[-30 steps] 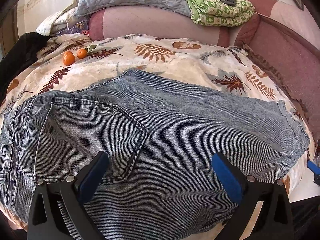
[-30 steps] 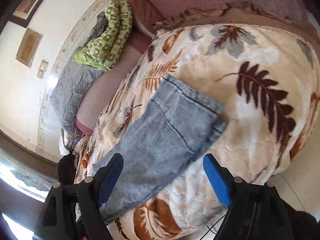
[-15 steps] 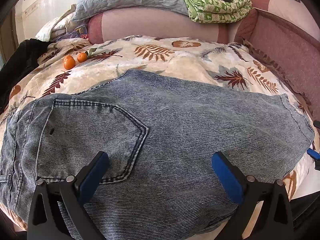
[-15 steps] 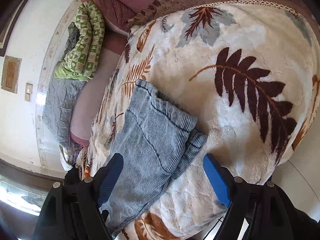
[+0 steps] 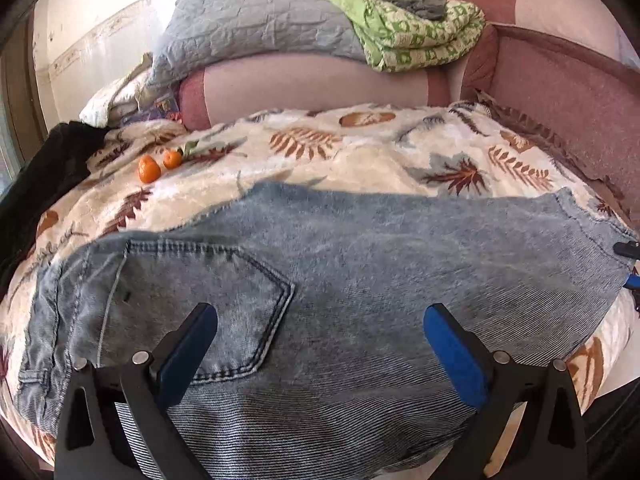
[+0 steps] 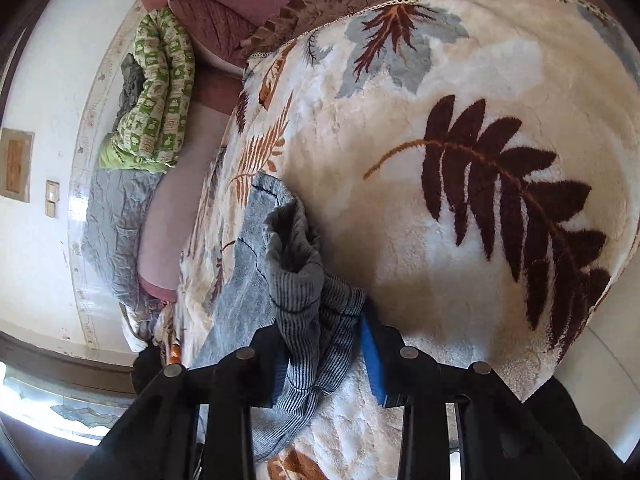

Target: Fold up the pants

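Right wrist view: my right gripper [image 6: 326, 354] is closing on the leg hem of the faded blue denim pants [image 6: 296, 280] lying on the leaf-patterned plush blanket [image 6: 480, 260]. Denim seems heavy, limp; my left gripper [image 5: 320, 344] hovers released.

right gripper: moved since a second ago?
Yes. The right gripper has come in toward the jeans' hem, which now sits bunched between its closing jaws; the dark fern print looms larger.
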Available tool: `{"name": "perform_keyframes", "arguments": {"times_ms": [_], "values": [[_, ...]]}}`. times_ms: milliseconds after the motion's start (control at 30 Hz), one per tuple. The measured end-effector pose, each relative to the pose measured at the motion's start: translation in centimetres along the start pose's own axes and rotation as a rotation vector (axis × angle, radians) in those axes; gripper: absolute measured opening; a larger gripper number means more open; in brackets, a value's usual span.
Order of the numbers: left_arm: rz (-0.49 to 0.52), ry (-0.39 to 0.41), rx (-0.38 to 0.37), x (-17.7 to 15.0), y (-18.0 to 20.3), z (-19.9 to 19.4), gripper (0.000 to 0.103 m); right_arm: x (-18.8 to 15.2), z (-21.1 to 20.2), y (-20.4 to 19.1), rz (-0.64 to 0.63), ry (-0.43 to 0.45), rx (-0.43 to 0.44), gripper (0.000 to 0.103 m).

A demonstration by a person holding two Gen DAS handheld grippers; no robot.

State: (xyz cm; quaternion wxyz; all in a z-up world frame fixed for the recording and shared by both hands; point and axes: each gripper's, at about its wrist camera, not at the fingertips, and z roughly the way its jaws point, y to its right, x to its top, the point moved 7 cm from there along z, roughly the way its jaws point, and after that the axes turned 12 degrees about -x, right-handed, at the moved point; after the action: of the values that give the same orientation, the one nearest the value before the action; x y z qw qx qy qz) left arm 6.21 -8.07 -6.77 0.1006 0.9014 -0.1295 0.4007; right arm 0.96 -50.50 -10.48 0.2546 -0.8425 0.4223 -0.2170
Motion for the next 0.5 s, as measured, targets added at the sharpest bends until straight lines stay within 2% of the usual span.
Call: {"name": "perform_keyframes", "arguments": {"times_ms": [67, 133, 267, 400, 433, 467, 500], "values": [[0.014, 0.039, -0.034, 1.5, 1.5, -1.0, 0.103, 0.0, -0.1, 0.1, 0.009, -0.005, 0.021, 0.038], [0.027, 0.039, -0.072, 2.7, 3.5, -1.1, 0.103, 0.0, -0.1, 0.0, -0.002, -0.007, 0.026, 0.039], [0.051, -0.043, -0.102, 4.4, 8.0, 1.6, 0.103, 0.0, -0.2, -0.4, -0.043, -0.012, 0.013, 0.039], [0.046, -0.114, -0.130, 4.8, 11.4, 4.5, 0.103, -0.2, -0.4, -0.8, -0.097, -0.005, -0.006, 0.033], [0.065, -0.142, -0.108, 4.4, 12.0, 5.4, 0.103, -0.2, -0.4, -0.7, -0.098, -0.005, -0.005, 0.033], [0.092, -0.205, -0.069, 3.5, 12.2, 6.8, 0.103, -0.2, -0.4, -0.7, -0.100, -0.005, -0.007, 0.033], [0.120, -0.309, -0.037, 1.8, 12.4, 8.6, 0.103, -0.2, -0.5, -0.7, -0.103, -0.002, -0.009, 0.033]]}}
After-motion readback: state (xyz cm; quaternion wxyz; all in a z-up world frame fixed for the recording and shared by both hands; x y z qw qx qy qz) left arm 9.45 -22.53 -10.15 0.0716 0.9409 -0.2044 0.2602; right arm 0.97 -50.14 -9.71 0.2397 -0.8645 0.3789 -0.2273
